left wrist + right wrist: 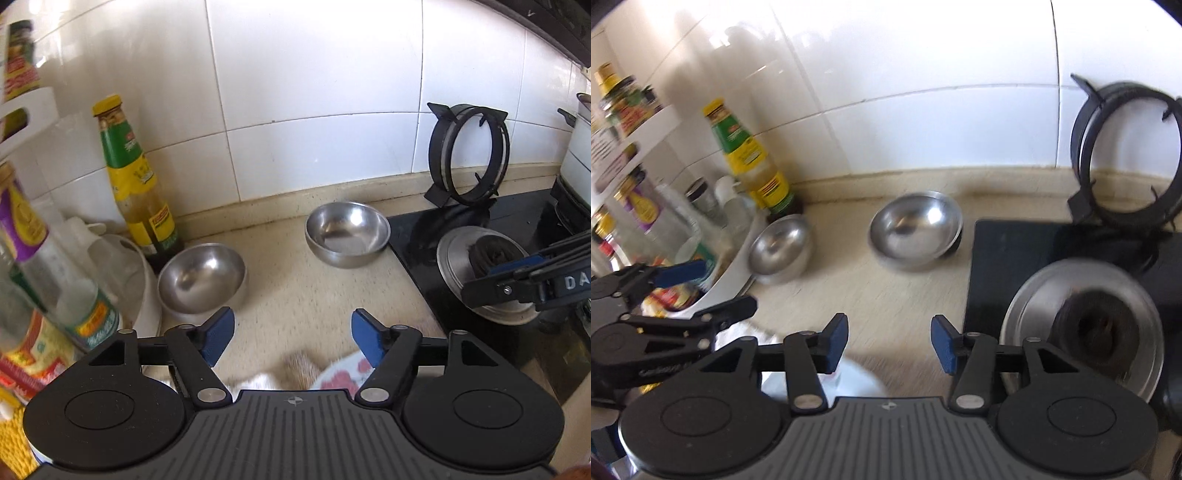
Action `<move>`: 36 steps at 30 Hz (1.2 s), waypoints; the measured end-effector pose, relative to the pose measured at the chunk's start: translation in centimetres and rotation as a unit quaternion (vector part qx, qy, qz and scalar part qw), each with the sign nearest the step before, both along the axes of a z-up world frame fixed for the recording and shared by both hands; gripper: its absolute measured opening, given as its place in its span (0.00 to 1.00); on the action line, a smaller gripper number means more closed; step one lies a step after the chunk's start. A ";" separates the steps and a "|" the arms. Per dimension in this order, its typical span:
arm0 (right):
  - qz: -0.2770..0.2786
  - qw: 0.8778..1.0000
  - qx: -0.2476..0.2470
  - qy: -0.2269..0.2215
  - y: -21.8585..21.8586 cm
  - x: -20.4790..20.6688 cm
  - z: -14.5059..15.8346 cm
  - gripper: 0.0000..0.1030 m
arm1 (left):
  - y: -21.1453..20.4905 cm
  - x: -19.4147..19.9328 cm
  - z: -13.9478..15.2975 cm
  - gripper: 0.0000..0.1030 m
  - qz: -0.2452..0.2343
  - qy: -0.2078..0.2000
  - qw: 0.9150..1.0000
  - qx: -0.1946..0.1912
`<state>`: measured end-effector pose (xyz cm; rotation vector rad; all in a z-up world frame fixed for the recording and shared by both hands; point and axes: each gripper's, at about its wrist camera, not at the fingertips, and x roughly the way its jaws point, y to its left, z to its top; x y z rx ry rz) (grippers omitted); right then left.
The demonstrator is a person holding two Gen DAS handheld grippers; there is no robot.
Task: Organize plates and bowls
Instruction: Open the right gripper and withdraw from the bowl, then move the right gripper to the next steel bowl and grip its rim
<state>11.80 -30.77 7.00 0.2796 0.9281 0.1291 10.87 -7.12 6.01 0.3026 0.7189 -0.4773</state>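
Note:
Two steel bowls sit on the beige counter. One bowl (202, 278) (781, 249) is at the left by the white rack; the other bowl (347, 233) (915, 229) is near the back wall by the stove. A white plate with a red pattern (341, 374) lies under my left gripper; in the right wrist view a blurred white plate (857, 380) shows below the fingers. My left gripper (293, 338) is open and empty above the counter. My right gripper (889, 345) is open and empty, further right near the stove.
A yellow-capped sauce bottle (135, 184) (750, 158) and several bottles in a white rack (142, 295) stand at the left. A black stove (480, 236) with a burner (1086, 325) is at the right. A pan support ring (469, 155) leans on the wall. A pot (580, 155) stands far right.

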 end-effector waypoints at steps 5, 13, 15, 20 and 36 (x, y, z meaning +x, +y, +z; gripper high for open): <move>-0.020 1.000 0.006 0.011 -2.3 4.3 -0.6 0.56 | -2.3 3.0 0.5 0.85 0.008 -0.017 1.000 0.017; -0.019 0.999 0.002 0.042 -3.8 10.5 -4.3 0.56 | -6.3 9.2 -1.9 0.87 0.012 0.034 0.999 0.026; -0.018 0.999 0.007 0.050 -4.1 11.8 -5.2 0.56 | -7.0 10.7 -2.8 0.87 0.018 0.048 0.998 0.027; -0.012 0.998 0.006 0.064 -4.1 14.2 -7.0 0.56 | -8.1 13.6 -4.5 0.87 0.023 0.075 0.997 0.020; 0.022 0.996 -0.011 0.081 -3.1 15.9 -9.1 0.46 | -9.8 16.4 -7.4 0.77 0.015 0.088 0.995 0.036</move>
